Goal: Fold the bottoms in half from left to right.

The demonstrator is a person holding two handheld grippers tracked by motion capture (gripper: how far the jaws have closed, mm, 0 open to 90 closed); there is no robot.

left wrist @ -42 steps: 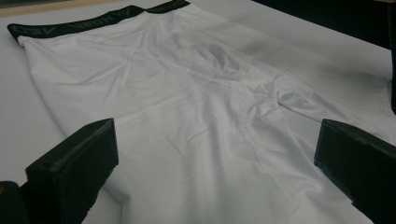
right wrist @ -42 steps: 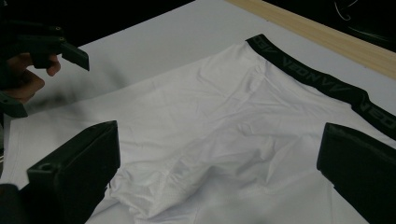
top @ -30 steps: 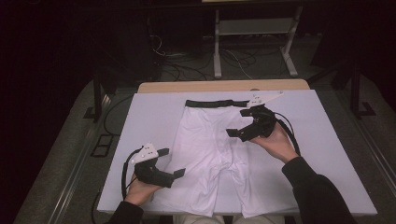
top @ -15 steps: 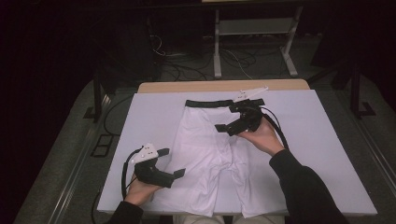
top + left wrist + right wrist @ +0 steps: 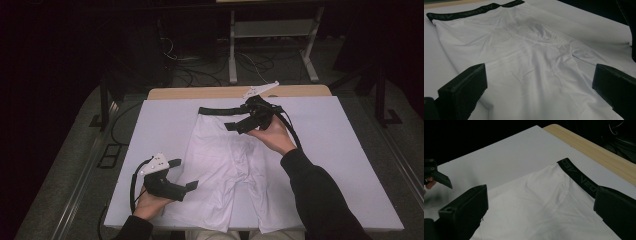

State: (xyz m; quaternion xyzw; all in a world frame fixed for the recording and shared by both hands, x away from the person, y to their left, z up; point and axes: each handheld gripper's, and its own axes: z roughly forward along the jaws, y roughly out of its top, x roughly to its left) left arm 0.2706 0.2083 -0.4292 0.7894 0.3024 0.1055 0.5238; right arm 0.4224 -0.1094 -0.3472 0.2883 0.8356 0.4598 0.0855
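White shorts [image 5: 225, 165] with a black waistband [image 5: 220, 110] lie flat on the white board, waistband at the far side. My left gripper [image 5: 186, 174] is open at the near left, by the edge of the left leg; its jaws [image 5: 536, 85] stand wide over the white fabric [image 5: 524, 50]. My right gripper [image 5: 237, 116] is open above the waistband's right part. Its view looks across the shorts [image 5: 544, 192] with the waistband [image 5: 579, 178] close to one jaw. Nothing is between either pair of jaws.
The white board [image 5: 350, 150] covers a wooden table whose far edge [image 5: 200, 93] shows. A metal stand [image 5: 270, 50] and cables lie on the dark floor behind. Bare board lies left and right of the shorts. The left gripper's jaw tip [image 5: 439, 178] shows in the right gripper view.
My right gripper has moved left and away from me, from the shorts' right side to above the waistband. The left gripper has stayed put.
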